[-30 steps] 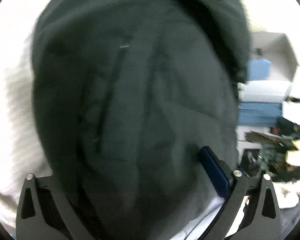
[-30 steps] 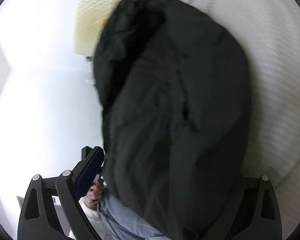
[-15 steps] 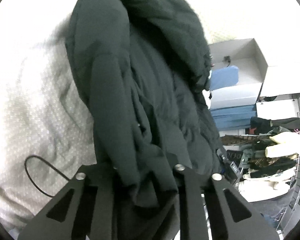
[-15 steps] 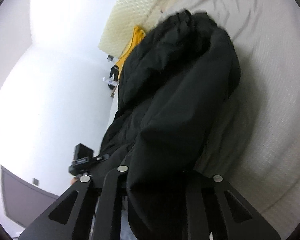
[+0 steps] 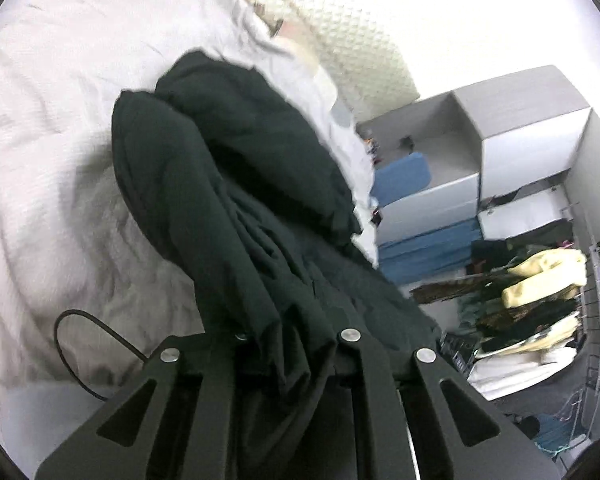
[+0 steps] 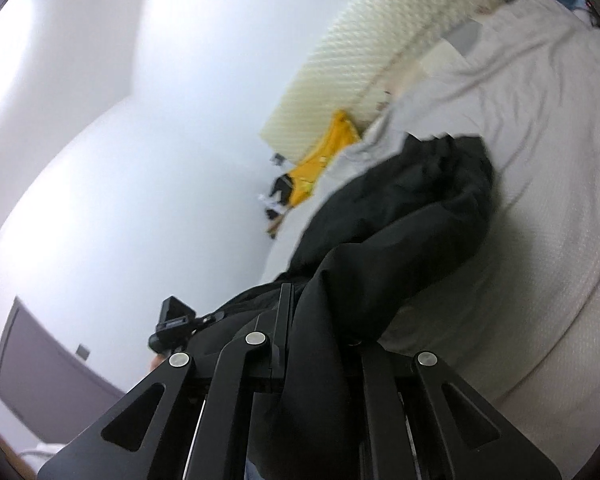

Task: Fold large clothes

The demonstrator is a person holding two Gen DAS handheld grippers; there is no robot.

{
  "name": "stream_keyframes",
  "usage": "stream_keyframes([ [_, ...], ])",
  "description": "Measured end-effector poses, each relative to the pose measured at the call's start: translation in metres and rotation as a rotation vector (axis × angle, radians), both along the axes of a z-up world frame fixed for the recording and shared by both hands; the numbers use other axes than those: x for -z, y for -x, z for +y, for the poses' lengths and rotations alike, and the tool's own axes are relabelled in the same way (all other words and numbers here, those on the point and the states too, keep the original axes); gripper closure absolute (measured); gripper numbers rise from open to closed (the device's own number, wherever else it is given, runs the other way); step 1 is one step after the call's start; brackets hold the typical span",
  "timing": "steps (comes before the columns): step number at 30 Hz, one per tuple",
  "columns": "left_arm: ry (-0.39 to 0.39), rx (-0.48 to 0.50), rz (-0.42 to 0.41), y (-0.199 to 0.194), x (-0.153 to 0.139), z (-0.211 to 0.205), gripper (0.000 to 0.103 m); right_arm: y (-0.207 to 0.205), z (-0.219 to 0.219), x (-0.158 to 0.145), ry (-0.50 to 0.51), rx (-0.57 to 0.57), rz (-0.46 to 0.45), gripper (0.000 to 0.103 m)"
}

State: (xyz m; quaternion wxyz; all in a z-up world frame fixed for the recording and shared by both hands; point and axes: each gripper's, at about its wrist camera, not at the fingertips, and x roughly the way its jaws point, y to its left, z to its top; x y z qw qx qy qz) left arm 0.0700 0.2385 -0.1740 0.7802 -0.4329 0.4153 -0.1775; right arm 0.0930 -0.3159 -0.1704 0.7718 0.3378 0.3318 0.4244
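Observation:
A large black padded jacket (image 5: 236, 184) stretches from my grippers out onto a white bed (image 5: 52, 128). My left gripper (image 5: 292, 344) is shut on a bunched edge of the jacket, which hides the fingertips. In the right wrist view the same jacket (image 6: 400, 232) runs from my right gripper (image 6: 320, 340), which is shut on another part of its edge, out to the bed (image 6: 540, 200). The far end of the jacket rests on the bedcover.
A black cable loop (image 5: 80, 344) lies on the bed near my left gripper. Grey shelves with blue bedding (image 5: 440, 208) and a rack of clothes (image 5: 540, 300) stand to the right. A yellow garment (image 6: 320, 164) lies by the cream headboard (image 6: 360, 60).
Both grippers went from open to shut on the jacket's edge. They have pulled back and up, so the jacket is stretched out and more of the bed shows.

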Motion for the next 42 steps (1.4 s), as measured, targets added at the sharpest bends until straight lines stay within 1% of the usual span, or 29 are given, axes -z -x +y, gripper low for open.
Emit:
stream_keyframes([
  [1,0.009,-0.014,-0.012,0.012,-0.004,0.003,0.093,0.010,-0.002,-0.004,-0.017,-0.006,-0.007,0.096],
  [2,0.036,-0.016,-0.024,0.024,-0.007,0.005,0.093,0.023,-0.003,-0.008,-0.033,-0.014,-0.023,0.096],
  [4,0.065,-0.019,-0.040,0.044,-0.012,0.009,0.093,0.046,-0.004,-0.019,-0.044,-0.021,-0.056,0.096],
  [6,0.072,-0.017,-0.053,0.061,-0.017,0.010,0.093,0.071,-0.007,-0.026,-0.055,-0.017,-0.069,0.096],
  [7,0.073,-0.022,-0.056,0.068,-0.020,0.009,0.093,0.077,-0.007,-0.031,-0.062,-0.011,-0.069,0.096],
  [9,0.046,-0.025,-0.057,0.080,-0.027,0.008,0.093,0.092,-0.005,-0.034,-0.067,0.000,-0.060,0.096],
  [10,0.031,-0.025,-0.057,0.084,-0.031,0.005,0.093,0.099,-0.003,-0.037,-0.061,0.004,-0.055,0.096],
  [13,0.018,-0.018,-0.046,0.089,-0.036,0.004,0.093,0.111,-0.002,-0.041,-0.064,0.022,-0.023,0.095],
  [17,0.007,-0.004,-0.050,0.087,-0.038,0.010,0.092,0.113,-0.008,-0.041,-0.079,0.054,0.001,0.095],
  [19,-0.002,-0.029,-0.053,0.078,-0.038,0.013,0.090,0.109,-0.010,-0.042,-0.093,0.055,0.002,0.094],
  [21,-0.005,-0.042,-0.056,0.066,-0.037,0.017,0.089,0.086,-0.010,-0.037,-0.107,0.071,0.029,0.094],
  [22,0.000,-0.050,-0.044,0.056,-0.038,0.019,0.088,0.081,-0.011,-0.037,-0.106,0.071,0.030,0.094],
  [24,0.004,-0.065,-0.018,0.034,-0.036,0.023,0.088,0.057,-0.010,-0.032,-0.113,0.084,0.055,0.094],
  [29,-0.060,-0.061,-0.008,-0.006,-0.040,0.022,0.087,-0.008,-0.008,-0.024,-0.159,0.125,0.130,0.094],
  [30,-0.059,-0.066,0.001,-0.019,-0.039,0.023,0.086,-0.021,-0.007,-0.022,-0.159,0.139,0.144,0.094],
  [31,-0.050,-0.066,0.009,-0.026,-0.038,0.023,0.085,-0.033,-0.006,-0.021,-0.154,0.151,0.156,0.094],
  [35,-0.073,-0.061,0.049,-0.060,-0.034,0.024,0.082,-0.087,-0.004,-0.006,-0.134,0.213,0.244,0.094],
  [37,-0.073,-0.102,0.079,-0.071,-0.033,0.026,0.081,-0.107,-0.003,0.004,-0.113,0.238,0.292,0.094],
  [38,-0.091,-0.104,0.085,-0.076,-0.034,0.025,0.080,-0.115,-0.002,0.008,-0.097,0.250,0.316,0.094],
  [39,-0.126,-0.095,0.087,-0.083,-0.036,0.023,0.079,-0.122,-0.001,0.010,-0.083,0.256,0.329,0.094],
  [40,-0.151,-0.094,0.090,-0.087,-0.037,0.023,0.077,-0.127,-0.001,0.011,-0.072,0.257,0.335,0.094],
  [41,-0.170,-0.102,0.097,-0.092,-0.036,0.024,0.077,-0.132,-0.001,0.011,-0.064,0.259,0.340,0.094],
  [42,-0.168,-0.110,0.107,-0.096,-0.034,0.026,0.076,-0.140,0.000,0.012,-0.050,0.265,0.353,0.094],
])
